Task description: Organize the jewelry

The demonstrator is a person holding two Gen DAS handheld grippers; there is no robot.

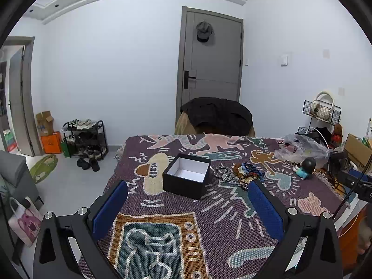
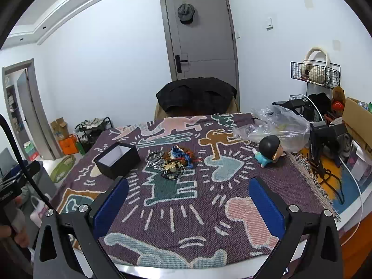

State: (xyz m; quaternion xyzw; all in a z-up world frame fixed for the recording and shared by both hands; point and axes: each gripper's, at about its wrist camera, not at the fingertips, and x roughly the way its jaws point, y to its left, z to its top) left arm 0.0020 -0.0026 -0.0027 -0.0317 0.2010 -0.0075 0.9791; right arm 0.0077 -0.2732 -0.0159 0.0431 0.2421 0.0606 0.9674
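Note:
A black box point(image 1: 187, 176) with a white inside stands open on the patterned cloth point(image 1: 176, 209); the right wrist view has the box point(image 2: 117, 160) at the left. Just right of it lies a heap of jewelry point(image 1: 241, 174), chains, beads and blue cord, seen as a jewelry pile point(image 2: 171, 162) mid-table. My left gripper point(image 1: 188, 207) hovers open over the near cloth, short of the box, nothing between its blue pads. My right gripper point(image 2: 188, 203) is open too, above the cloth in front of the pile, holding nothing.
A doll with a black head point(image 2: 267, 152) lies right of the jewelry beside a crumpled clear plastic bag point(image 2: 272, 125). Black stands, cables and a cardboard box point(image 2: 358, 116) crowd the right edge. A chair with a dark jacket point(image 2: 196, 96) stands behind the table.

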